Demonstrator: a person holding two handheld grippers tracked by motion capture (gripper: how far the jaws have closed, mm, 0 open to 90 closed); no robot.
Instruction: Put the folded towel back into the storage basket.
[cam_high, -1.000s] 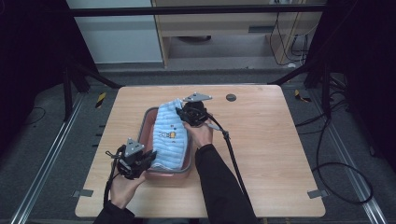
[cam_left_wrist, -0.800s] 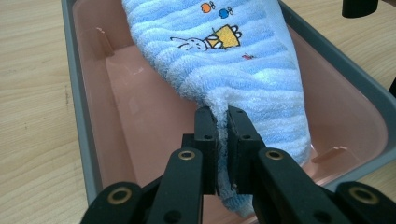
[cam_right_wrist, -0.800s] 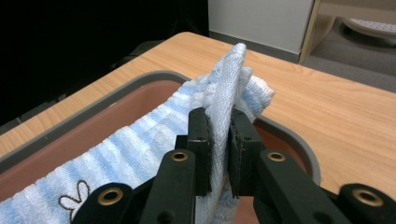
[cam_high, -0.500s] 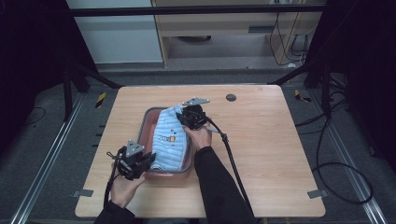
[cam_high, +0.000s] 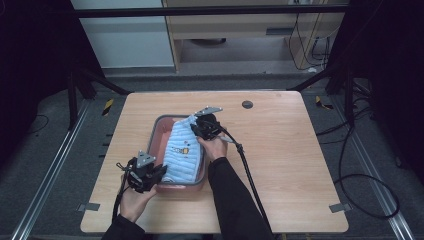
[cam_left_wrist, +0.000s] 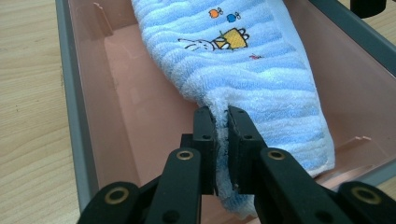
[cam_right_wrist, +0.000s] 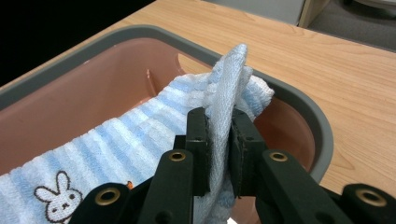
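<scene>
1. Since the earlier frame the right gripper (cam_high: 204, 126) has come down a little, so the far end of the towel (cam_high: 182, 152) now sits lower over the tub (cam_high: 159, 131); the left gripper (cam_high: 145, 175) has stayed where it was at the near end.
2. The towel lies stretched lengthwise in the tub, from its far right corner to its near wall, and bare pink floor is open along its left side.
3. In the right gripper view the towel's far end stands up as a folded ridge above the tub's grey rim (cam_right_wrist: 299, 105), just inside the corner.
4. In the left gripper view the near end hangs close to the tub's near wall, with the grey rim running along both sides.
5. The towel (cam_left_wrist: 247, 70) is pale blue with white stripes, fluffy, and bears a small rabbit picture with orange and blue dots.
6. The left gripper's (cam_left_wrist: 222, 140) jaws are nearly together, pinching the towel's near edge.
7. The right gripper's (cam_right_wrist: 219, 149) jaws are likewise narrow, clamped on the upright fold.
8. Around the tub the wooden table (cam_high: 300, 150) is bare, with a small dark disc (cam_high: 247, 104) near its far edge.
</scene>
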